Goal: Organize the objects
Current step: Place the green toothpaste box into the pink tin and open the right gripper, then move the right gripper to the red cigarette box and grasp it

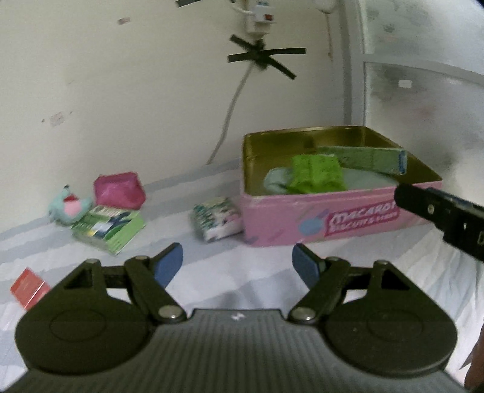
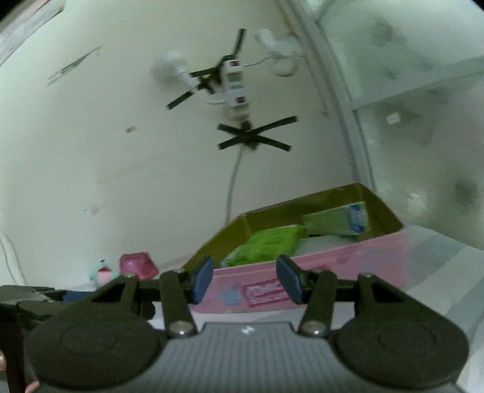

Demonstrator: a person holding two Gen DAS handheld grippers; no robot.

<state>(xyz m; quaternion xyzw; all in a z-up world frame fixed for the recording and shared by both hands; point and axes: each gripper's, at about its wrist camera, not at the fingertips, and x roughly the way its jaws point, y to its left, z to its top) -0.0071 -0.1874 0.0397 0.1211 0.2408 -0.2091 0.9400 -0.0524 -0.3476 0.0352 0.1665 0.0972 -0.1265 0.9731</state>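
Observation:
A pink biscuit tin (image 1: pixel 317 217) stands open on the pale sheet, holding a green packet (image 1: pixel 316 173), a long green box (image 1: pixel 363 158) and a pale cloth. It also shows in the right wrist view (image 2: pixel 332 260). Left of it lie a tissue pack (image 1: pixel 216 217), a green box (image 1: pixel 109 226), a pink pouch (image 1: pixel 119 190), a small plush toy (image 1: pixel 68 208) and a red box (image 1: pixel 28 287). My left gripper (image 1: pixel 237 263) is open and empty, low in front of the tin. My right gripper (image 2: pixel 245 278) is open and empty, just before the tin's front wall.
A white wall with a taped power strip (image 1: pixel 260 18) and hanging cable (image 1: pixel 230 112) stands behind. A frosted window (image 1: pixel 423 99) is at the right. The right gripper's body (image 1: pixel 444 217) juts in at the right of the left wrist view.

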